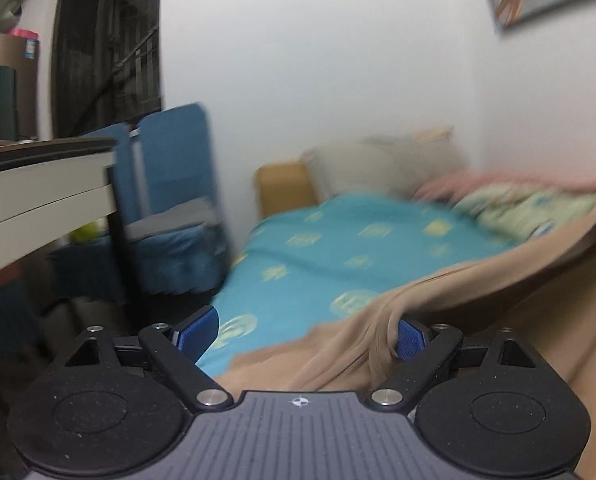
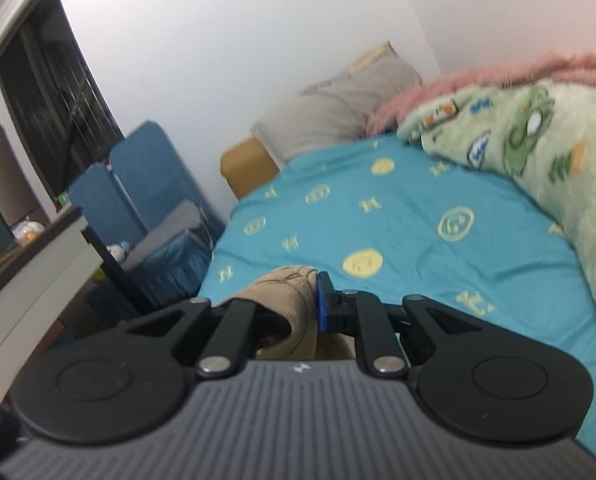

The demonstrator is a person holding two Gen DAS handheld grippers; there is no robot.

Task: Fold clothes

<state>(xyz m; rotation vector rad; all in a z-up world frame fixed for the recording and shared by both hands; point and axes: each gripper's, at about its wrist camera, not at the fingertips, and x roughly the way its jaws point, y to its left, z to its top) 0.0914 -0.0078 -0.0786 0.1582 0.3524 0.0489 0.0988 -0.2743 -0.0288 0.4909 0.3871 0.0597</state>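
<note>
My right gripper point(image 2: 304, 300) pinches the soft tan cloth garment point(image 1: 438, 320) over the blue bed sheet with yellow faces point(image 2: 410, 216). My left gripper point(image 1: 304, 334) is spread wide (cloth only brushes one finger), so that side may drop and crumple.

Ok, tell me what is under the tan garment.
The tan garment lies over the near part of the teal sheet, whose yellow print shows beyond it. What lies beneath the cloth is covered. The right gripper pinches its ribbed edge.
</note>
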